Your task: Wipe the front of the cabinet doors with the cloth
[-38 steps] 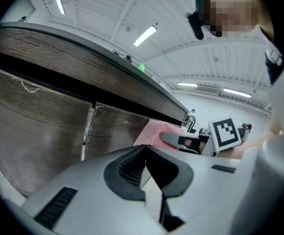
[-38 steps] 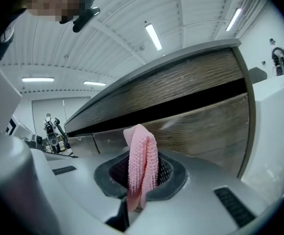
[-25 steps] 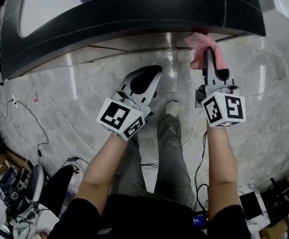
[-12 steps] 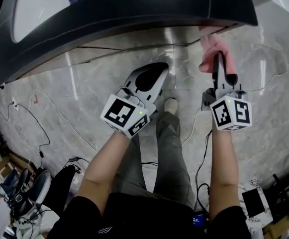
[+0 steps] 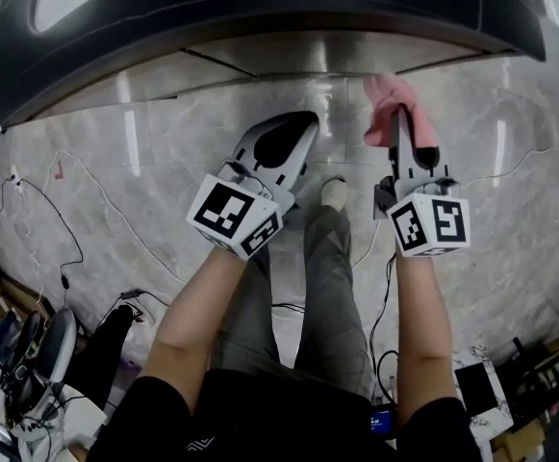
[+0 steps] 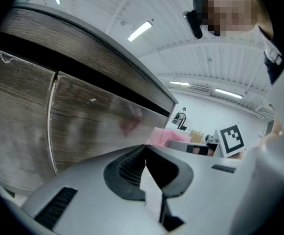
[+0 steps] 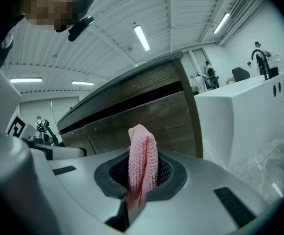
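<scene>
In my right gripper [image 5: 401, 123] a pink knitted cloth [image 5: 390, 102] is pinched and stands up from the shut jaws [image 7: 141, 180]; the right gripper view shows it as a folded strip [image 7: 142, 160]. The wood-grain cabinet doors [image 7: 146, 119] run just beyond it, under a dark countertop [image 5: 260, 8]. Whether the cloth touches the door I cannot tell. My left gripper [image 5: 293, 128] hangs to the left, shut with nothing in it [image 6: 145, 153], angled toward the door fronts [image 6: 83, 126]. The cloth [image 6: 163, 136] also shows in the left gripper view.
A marble floor [image 5: 144, 162] lies below, with cables [image 5: 67, 219] trailing across its left side. The person's legs and a shoe [image 5: 334, 192] are between the grippers. A white counter unit [image 7: 239, 111] stands right of the cabinet. Clutter fills the lower left corner [image 5: 29, 354].
My right gripper carried the cloth to the right along the cabinet front, then back left and slightly lower. The left gripper has barely moved and stays shut.
</scene>
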`<action>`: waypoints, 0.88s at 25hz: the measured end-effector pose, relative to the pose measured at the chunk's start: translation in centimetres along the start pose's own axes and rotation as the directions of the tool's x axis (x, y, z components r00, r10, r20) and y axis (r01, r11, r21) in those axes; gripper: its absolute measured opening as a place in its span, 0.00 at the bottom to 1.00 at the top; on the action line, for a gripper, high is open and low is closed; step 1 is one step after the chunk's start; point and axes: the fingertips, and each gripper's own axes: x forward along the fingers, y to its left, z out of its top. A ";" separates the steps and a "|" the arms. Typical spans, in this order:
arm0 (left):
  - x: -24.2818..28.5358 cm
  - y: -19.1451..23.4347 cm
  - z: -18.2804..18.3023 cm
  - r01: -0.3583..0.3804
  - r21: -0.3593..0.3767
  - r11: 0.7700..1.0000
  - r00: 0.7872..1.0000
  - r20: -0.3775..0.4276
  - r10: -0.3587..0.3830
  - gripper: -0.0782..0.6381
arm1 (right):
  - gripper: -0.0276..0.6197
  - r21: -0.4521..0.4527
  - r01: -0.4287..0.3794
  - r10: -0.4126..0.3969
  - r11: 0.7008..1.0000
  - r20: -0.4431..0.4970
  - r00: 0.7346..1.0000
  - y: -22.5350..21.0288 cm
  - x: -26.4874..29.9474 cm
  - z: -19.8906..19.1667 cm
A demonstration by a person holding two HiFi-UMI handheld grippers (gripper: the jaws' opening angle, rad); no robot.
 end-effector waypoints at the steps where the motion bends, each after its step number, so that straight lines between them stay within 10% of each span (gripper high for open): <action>1: -0.7 0.5 0.0 -0.008 0.000 1.000 1.000 0.001 0.008 0.12 | 0.11 0.002 -0.007 0.007 1.000 -0.007 1.000 0.8 0.3 -0.5; 22: -13.9 14.2 -2.0 -0.230 -0.076 0.970 0.972 0.038 0.233 0.12 | 0.11 -0.046 -0.245 0.234 0.969 -0.169 0.957 18.6 10.6 -8.8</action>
